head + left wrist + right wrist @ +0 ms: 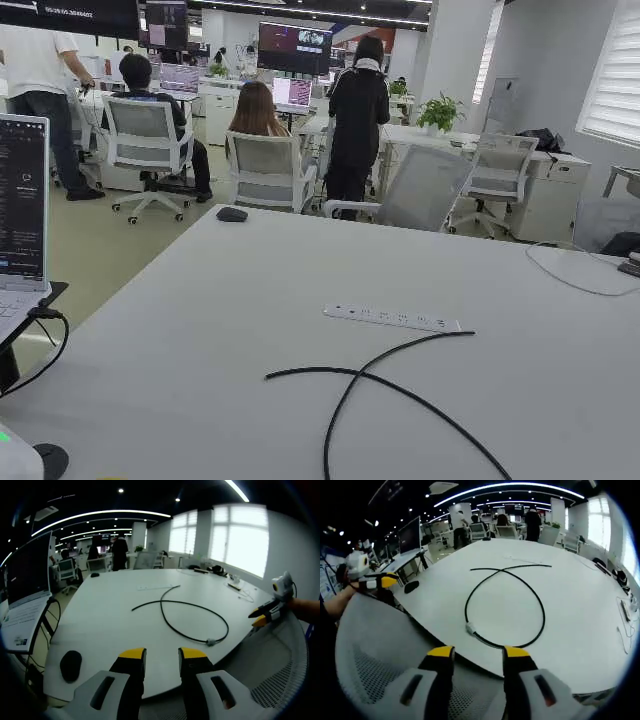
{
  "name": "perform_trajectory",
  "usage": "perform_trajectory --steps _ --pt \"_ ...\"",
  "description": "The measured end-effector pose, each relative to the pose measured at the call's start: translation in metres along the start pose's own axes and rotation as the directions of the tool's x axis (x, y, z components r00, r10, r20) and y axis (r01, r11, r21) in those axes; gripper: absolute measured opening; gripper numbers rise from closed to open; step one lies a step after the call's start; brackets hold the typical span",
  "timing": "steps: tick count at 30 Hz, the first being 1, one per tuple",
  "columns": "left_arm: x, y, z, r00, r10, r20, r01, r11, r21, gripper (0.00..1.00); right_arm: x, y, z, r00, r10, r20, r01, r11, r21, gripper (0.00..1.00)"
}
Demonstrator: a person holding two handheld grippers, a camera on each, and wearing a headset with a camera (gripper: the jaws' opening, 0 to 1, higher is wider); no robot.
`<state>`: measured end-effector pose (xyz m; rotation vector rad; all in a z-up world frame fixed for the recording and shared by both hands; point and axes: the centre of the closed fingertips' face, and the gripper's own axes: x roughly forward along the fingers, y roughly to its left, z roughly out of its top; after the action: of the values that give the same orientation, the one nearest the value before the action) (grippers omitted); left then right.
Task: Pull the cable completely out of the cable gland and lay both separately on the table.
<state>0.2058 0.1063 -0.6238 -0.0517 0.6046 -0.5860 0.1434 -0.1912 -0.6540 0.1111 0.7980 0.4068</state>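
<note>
Left tongs (161, 655): spread, nothing between them, hanging just short of the worktop's near edge.
Right tongs (479, 652): parted as well and empty, poised over the mesh chair back (380, 650).
Worktop (200, 350): white and wide, and both pairs of tongs are clear of it.
Cable gland (470, 627): there it is, a small pale fitting on the near end of the cable, lying close to the near edge, between the two tongs and ahead of them.
Cable (355, 372): black, flat on the surface, sweeping away from the gland in one big loop that crosses itself on the far side, with the tails splaying apart.
Step in hand: looks like the reach-in, with nothing gripped yet and the gland not yet off the cable.
Doing it well: I'd pinch the gland body with one pair and the cable right beside it with the other, then pull straight along the cable's line. Gripping far down the loop would only drag the slack.
Watch for: the gland is small and sits near the edge, so a careless nudge could knock it off.
Power strip (392, 318): white, just past the loop.
Mouse (232, 214): dark, at the far edge.
Beyond: office desks, chairs and people.
</note>
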Motion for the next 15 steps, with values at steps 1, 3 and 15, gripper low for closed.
perform_trajectory --steps 1,3,15 --pt "0.0000 0.0000 -0.0001 1.0000 0.000 0.000 0.000 1.000 -0.002 0.33 -0.0001 0.0002 0.0000 1.0000 0.001 0.002 -0.001 1.000 0.001 0.45" --pt "-0.0003 0.0006 -0.0006 1.0000 0.006 -0.004 -0.006 1.000 0.000 0.32 -0.0002 0.0001 -0.0001 1.0000 0.004 0.002 -0.004 1.000 0.003 0.45" --pt "-0.0004 0.0005 -0.0033 0.9998 0.004 -0.017 -0.004 1.000 -0.005 0.31 0.0001 0.0004 -0.0007 1.0000 0.006 0.000 -0.006 1.000 0.019 0.44"
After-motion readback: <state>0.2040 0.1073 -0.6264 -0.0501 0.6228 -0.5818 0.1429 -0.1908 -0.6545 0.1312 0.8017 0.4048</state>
